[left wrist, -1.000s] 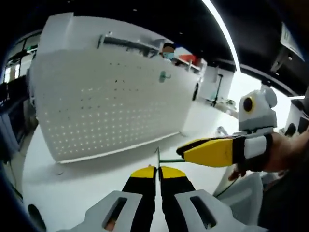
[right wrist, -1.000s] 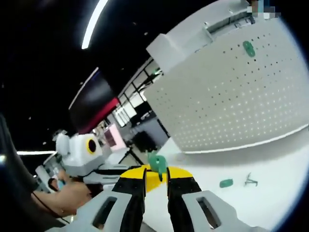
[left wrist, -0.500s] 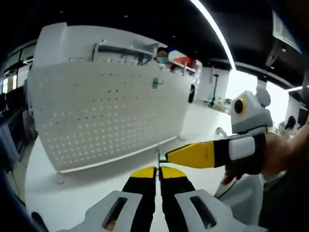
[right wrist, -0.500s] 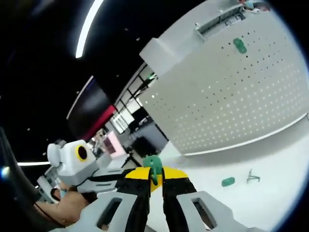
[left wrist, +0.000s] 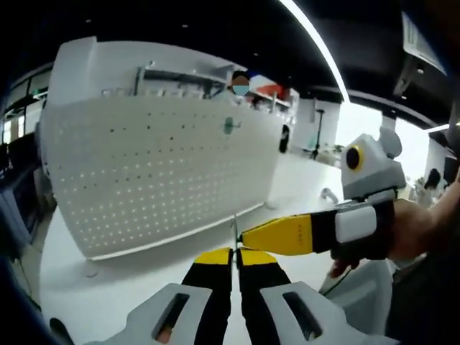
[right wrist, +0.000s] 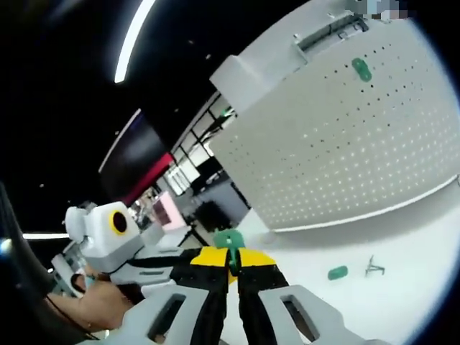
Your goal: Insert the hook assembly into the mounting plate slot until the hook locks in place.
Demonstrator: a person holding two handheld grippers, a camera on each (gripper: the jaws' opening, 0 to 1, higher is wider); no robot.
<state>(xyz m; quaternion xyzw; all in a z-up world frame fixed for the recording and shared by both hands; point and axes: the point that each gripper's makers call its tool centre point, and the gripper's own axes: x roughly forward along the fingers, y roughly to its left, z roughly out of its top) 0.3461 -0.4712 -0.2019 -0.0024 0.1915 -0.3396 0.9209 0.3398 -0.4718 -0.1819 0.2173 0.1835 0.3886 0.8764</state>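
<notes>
left gripper [left wrist: 235,253] jaws together, clamped on a thin metal hook [left wrist: 233,231] that sticks up past the tips at 12 o'clock. right gripper [right wrist: 232,256] jaws pinched on a small green plate [right wrist: 229,241], poking out just above the tips. in the left gripper view the right gripper's yellow tip comes in from 3 o'clock and now sits just beside the metal hook. a second ago it was further out toward 3, so i'm closing the two parts on each other. in the right gripper view the jaws have tightened on the green plate; a second ago there was a clear gap between them.

i read it as the step of mating hook and plate in the air. not yet seated, and i cannot tell if they are touching.

white pegboard [left wrist: 158,169] stands at 11 o'clock on the white desk [left wrist: 108,287], with another green plate [left wrist: 228,126] already mounted on it near its top. in the right gripper view a spare green piece [right wrist: 337,272] and a spare wire hook [right wrist: 372,268] lie on the desk at 4 o'clock, well apart from the jaws.

next i need a fine line-up of the hook tip to the slot; a slip or twist in the jaws is the risk.
</notes>
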